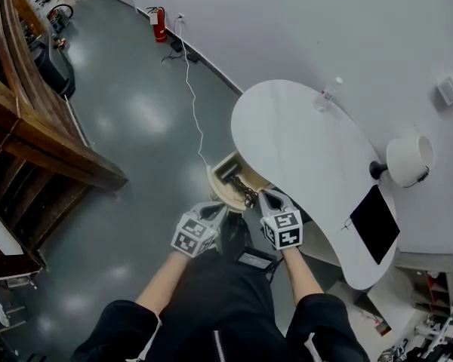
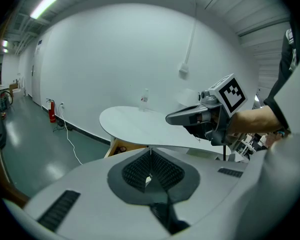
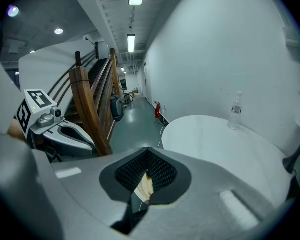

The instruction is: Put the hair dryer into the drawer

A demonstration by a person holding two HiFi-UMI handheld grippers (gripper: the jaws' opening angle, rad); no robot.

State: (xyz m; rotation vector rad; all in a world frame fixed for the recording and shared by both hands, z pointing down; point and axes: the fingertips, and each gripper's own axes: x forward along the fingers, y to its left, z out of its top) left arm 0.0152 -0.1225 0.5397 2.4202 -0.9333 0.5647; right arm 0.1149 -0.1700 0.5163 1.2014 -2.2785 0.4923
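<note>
1. left gripper (image 2: pixel 150 159): held in the person's left hand, low in the head view, marker cube on top. Jaws pressed together along one seam, nothing between the ribbed pads. Tips aimed at the drawer, just short of its front.

2. right gripper (image 3: pixel 147 159): held in the right hand, beside the left gripper and apart from it. Jaws closed together, empty; a sliver of pale wood visible behind the seam. Tips just beside the front right corner of the drawer; contact not determinable.

3. drawer (image 1: pixel 217 185): light wood, pulled open from under the near edge of the table, directly ahead of both grippers.

4. hair dryer (image 1: pixel 228 173): black, lying inside the open drawer, toward its far end.

5. cord (image 1: pixel 247 194): black, bunched in the drawer on the near side of the hair dryer.

6. table (image 1: pixel 287 138): white, rounded top, set against the white wall.

7. water bottle (image 1: pixel 328 93): clear, upright, near the far edge of the table by the wall.

8. dark flat panel (image 1: pixel 375 223): lying flat at the right end of the table.

9. lamp (image 1: pixel 409 159): white cylindrical shade on a dark mount, by the wall.

10. white cable (image 1: pixel 192 100): trailing across the grey floor (image 1: pixel 136 127) from the wall toward the drawer.

11. fire extinguisher (image 1: pixel 159 25): red, standing by the wall.

12. wooden staircase (image 1: pixel 30 127): at left, well apart from the table.
</note>
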